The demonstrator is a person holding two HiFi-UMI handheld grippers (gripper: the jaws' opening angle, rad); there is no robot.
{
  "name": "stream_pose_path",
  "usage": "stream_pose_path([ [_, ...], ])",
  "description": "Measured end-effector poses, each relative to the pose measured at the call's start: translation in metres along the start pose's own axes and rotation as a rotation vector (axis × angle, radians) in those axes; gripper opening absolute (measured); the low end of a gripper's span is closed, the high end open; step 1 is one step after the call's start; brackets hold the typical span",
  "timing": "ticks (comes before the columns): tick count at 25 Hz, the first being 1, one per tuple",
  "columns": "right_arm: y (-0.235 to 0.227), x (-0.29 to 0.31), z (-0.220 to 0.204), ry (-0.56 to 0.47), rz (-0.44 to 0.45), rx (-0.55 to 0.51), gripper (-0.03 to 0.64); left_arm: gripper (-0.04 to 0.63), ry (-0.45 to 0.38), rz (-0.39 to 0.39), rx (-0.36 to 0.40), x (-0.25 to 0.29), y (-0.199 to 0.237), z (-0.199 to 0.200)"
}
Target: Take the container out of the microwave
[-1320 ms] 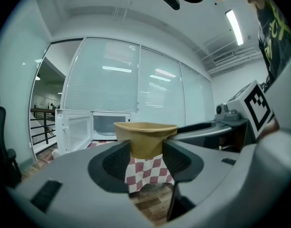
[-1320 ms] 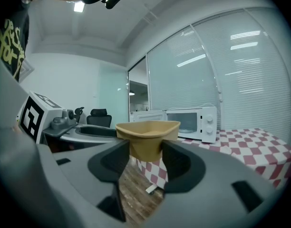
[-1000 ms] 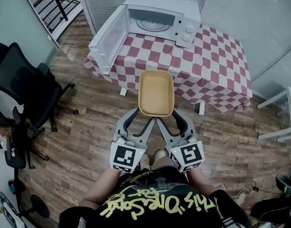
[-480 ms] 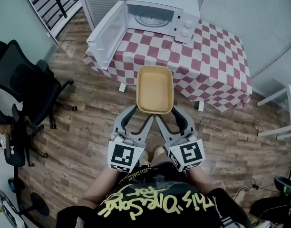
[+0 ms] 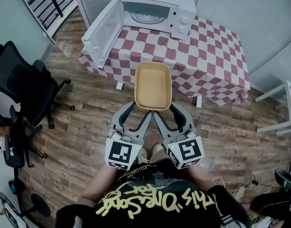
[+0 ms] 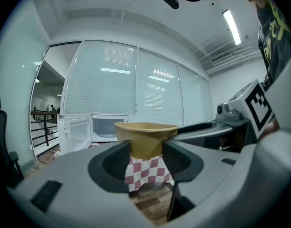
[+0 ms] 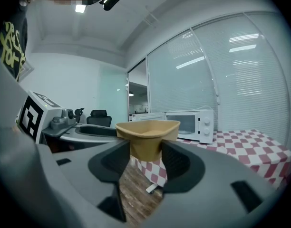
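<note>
A person stands back from an open microwave point(image 5: 157, 11) with an empty tan container point(image 5: 153, 86) carried in the air between two hand-held tools: the left gripper point(image 5: 141, 109) is clamped on the container's near corner at 7 o'clock and the right gripper point(image 5: 167, 110) on the near corner at 5 o'clock, and each gripper view shows the tan wall pinched between that gripper's pads; the container sits level and open side up, seen from above against the near edge of the table point(image 5: 207, 56) and the floor point(image 5: 83, 127), well apart from the oven at 12 o'clock; the removal itself looks done, since the cavity shows only its glass turntable point(image 5: 148, 14) and the door point(image 5: 101, 32) stands swung wide toward 10 o'clock; what may be left, judging by the scene, is to set the container down somewhere and perhaps close that door, neither yet done; the table, covered in red-and-white checks that drape over its sides, carries nothing but the microwave at its far corner; the room is an office with wood-plank flooring, a black office chair point(image 5: 22, 89) at 9 o'clock, pale walls, and tall glass panels with white blinds point(image 6: 112, 84) behind the table at 12 o'clock, lit by a ceiling strip light point(image 6: 229, 25)
</note>
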State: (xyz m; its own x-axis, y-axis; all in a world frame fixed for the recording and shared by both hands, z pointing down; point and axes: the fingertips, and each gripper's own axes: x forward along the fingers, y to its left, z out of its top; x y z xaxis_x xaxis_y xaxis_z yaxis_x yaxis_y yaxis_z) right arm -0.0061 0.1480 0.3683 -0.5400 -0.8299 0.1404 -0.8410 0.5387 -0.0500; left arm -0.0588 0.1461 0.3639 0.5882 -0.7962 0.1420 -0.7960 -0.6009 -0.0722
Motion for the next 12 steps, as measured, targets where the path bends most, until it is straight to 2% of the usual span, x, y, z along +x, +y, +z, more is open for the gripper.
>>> stream_pose_path([
  [3, -0.0007, -0.002, -0.0008, 0.005, -0.001, 0.002, 0.211, 0.213, -0.026, 0.002, -0.007, 0.0005, -0.0013, 0.0031],
  [8, -0.003, -0.002, 0.0019, -0.004, -0.01, 0.003, 0.21, 0.213, -0.002, -0.013, 0.01, 0.0022, -0.002, 0.002],
  [12, 0.0, -0.0014, 0.0045, -0.014, -0.008, -0.007, 0.21, 0.213, -0.033, -0.006, 0.005, 0.0005, 0.0002, 0.0061],
])
